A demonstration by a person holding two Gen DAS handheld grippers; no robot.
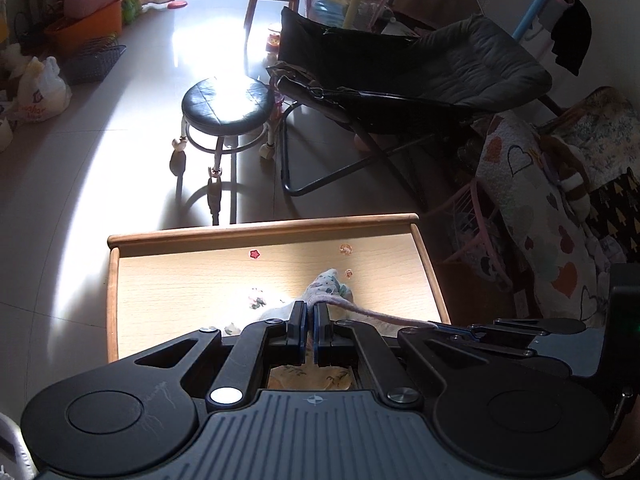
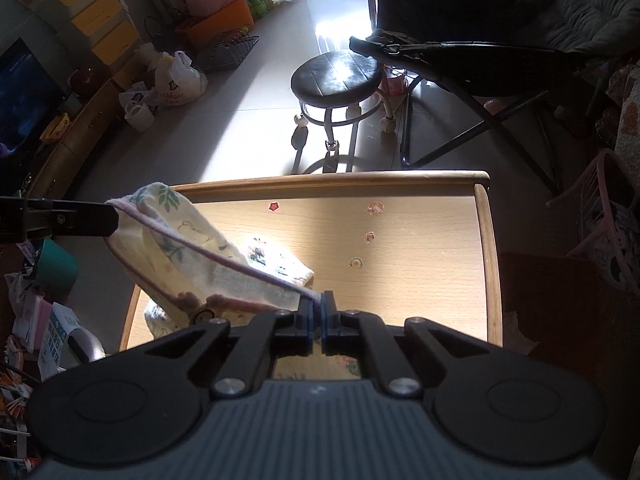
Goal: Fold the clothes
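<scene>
Both tongs, left gripper and right gripper, clamped on printed garment, its lower part hidden behind them

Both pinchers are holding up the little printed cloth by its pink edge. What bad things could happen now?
1. Each gripper, left and right, pinches only the thin pink trim of the garment, so it might slip free and crumple.
2. Part of the cloth still lies on the wooden table; lifting further could drag it unevenly and spoil the fold.
3. The trim looks taut between the grippers, so pulling apart may stretch it.
</scene>
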